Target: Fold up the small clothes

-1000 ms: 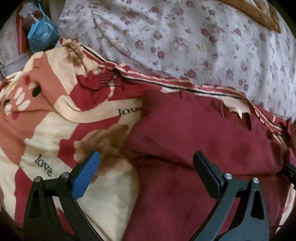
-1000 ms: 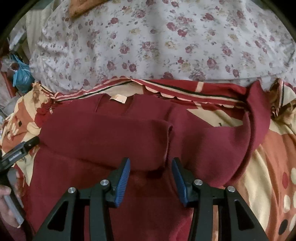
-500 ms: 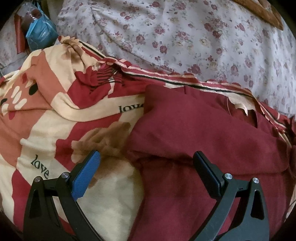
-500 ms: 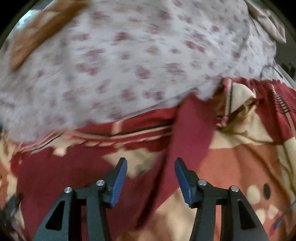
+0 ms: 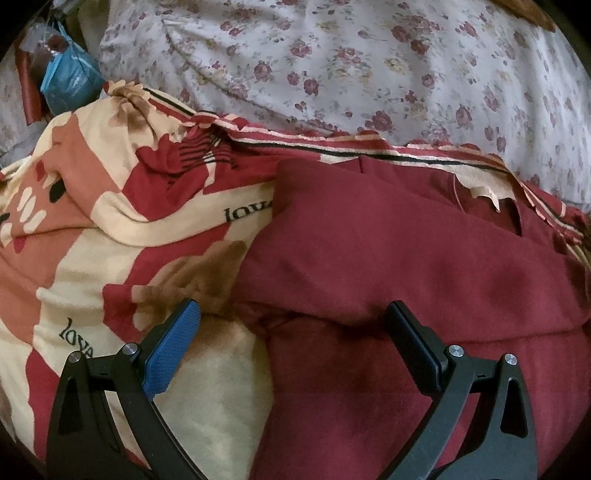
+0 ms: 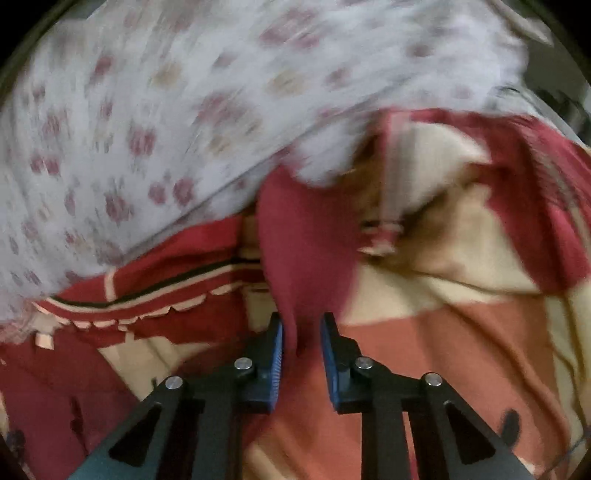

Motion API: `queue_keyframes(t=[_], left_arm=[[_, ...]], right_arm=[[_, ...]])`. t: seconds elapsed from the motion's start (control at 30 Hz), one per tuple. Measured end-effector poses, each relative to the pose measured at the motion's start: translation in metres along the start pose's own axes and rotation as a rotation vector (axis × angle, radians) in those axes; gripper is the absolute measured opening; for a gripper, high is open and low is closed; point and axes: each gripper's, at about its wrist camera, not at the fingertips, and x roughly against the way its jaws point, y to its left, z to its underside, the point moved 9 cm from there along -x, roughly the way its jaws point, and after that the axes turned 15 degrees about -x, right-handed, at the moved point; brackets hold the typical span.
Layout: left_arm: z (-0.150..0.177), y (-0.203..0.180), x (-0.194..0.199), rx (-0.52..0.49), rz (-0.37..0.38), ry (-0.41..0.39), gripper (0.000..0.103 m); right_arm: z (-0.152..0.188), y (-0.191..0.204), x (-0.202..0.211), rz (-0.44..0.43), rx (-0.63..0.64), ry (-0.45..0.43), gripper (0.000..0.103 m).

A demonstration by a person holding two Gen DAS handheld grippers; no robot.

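A dark red sweater [image 5: 388,258] lies on a red, orange and cream "love" blanket [image 5: 92,229], its left sleeve folded across the chest. My left gripper [image 5: 291,343] is wide open just above the sweater's left edge and holds nothing. In the blurred right wrist view the sweater's right sleeve [image 6: 306,229] runs straight ahead over the blanket [image 6: 443,332]. My right gripper [image 6: 301,336] has its jaws narrowed around the near part of this sleeve, with a small gap still showing between the pads and the cloth.
A white sheet with red flowers [image 5: 369,66] covers the bed behind the blanket and shows in the right wrist view [image 6: 147,129] too. A blue plastic bag [image 5: 70,81] and clutter sit at the far left. A wooden edge [image 5: 532,14] is at the top right.
My right gripper has swung right from the sweater's body to the outstretched right sleeve and its jaws have narrowed around it. My left gripper stays open and has barely shifted.
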Motion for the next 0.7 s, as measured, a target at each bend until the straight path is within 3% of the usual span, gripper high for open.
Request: queue_keyframes(t=[0.03,0.17,0.27,0.3,0.37,0.4,0.53,0.7], left_arm=[[0.0,0.0,0.0,0.005,0.0,0.0,0.101],[0.002,0.001,0.003,0.021,0.005,0.0,0.101],[0.003,0.003,0.004,0.032,0.007,-0.001,0.101],[0.003,0.003,0.004,0.035,0.006,0.0,0.101],[0.004,0.003,0.003,0.037,0.006,0.002,0.101],[0.004,0.003,0.003,0.037,0.005,0.001,0.101],[0.004,0.003,0.003,0.03,0.004,0.002,0.101],[0.003,0.002,0.0,0.01,0.0,0.003,0.101]], right_arm=[[0.001,-0.015,0.012,-0.006,-0.024,-0.019,0.019],[0.021,-0.082,0.027,0.135,-0.046,-0.008,0.019],[0.024,-0.096,0.051,0.09,-0.106,-0.019,0.021],[0.019,-0.098,0.059,0.066,-0.132,-0.037,0.033],[0.013,-0.086,0.075,-0.007,-0.176,-0.064,0.056],[0.013,-0.073,0.077,-0.048,-0.177,-0.057,0.059],[0.018,-0.006,0.06,-0.158,-0.1,0.041,0.06],[0.022,0.038,-0.004,-0.15,-0.133,0.177,0.06]])
